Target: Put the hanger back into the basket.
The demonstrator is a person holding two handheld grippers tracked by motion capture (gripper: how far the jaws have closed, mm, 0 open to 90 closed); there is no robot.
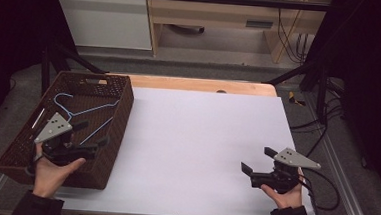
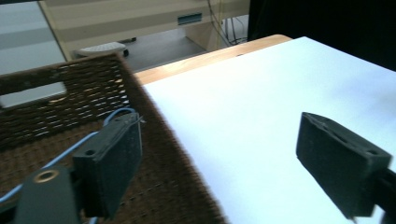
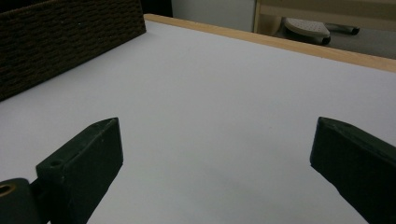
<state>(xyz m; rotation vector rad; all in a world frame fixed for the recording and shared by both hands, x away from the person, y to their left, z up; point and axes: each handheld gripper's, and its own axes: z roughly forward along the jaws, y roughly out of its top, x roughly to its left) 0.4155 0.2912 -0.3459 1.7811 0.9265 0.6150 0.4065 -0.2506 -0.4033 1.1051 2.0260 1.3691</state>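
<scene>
Blue wire hanger (image 1: pixel 85 112) lying in a dark woven basket (image 1: pixel 120 111).
Left gripper (image 1: pixel 91 134) spread wide over the basket; right gripper (image 1: pixel 258 160) spread wide above the smooth white tabletop (image 1: pixel 196 138).

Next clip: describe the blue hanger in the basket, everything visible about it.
The blue hanger looks like thin wire, with a hook at its far end and long, slim arms. It lies flat on the floor of the dark woven basket at the table's left side, hook toward the basket's far left. The left gripper, jaws open, hovers over its near part; contact can't be confirmed. In the left gripper view a blue loop shows behind one jaw.
</scene>
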